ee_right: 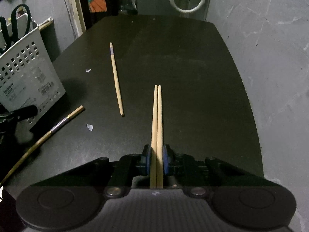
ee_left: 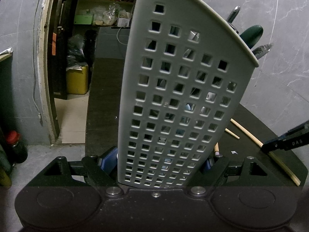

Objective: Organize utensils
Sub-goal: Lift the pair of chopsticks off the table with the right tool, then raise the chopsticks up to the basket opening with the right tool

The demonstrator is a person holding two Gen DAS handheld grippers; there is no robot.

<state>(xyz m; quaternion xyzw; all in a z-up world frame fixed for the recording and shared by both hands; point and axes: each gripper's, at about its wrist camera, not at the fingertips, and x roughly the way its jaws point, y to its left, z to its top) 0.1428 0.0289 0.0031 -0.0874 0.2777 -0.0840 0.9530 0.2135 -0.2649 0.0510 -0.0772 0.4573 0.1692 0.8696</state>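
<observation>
Left tool point(ee_left: 160, 162) clamped the grey perforated utensil holder point(ee_left: 179, 89), standing on the dark surface point(ee_right: 183, 67) with handles protruding from its top. Right tool point(ee_right: 156, 160) was closed on two wooden chopsticks point(ee_right: 156, 119); another chopstick point(ee_right: 116, 79) lay loose to their left.

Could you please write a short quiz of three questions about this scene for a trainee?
1. True or false: the right tongs grip two chopsticks.
2. How many loose chopsticks lie on the black table?
3. What do the left tongs hold? A) scissors B) perforated utensil holder C) spoon

Key: 1 true; 2 two, a plain one and one with a purple band; 3 B.
</observation>
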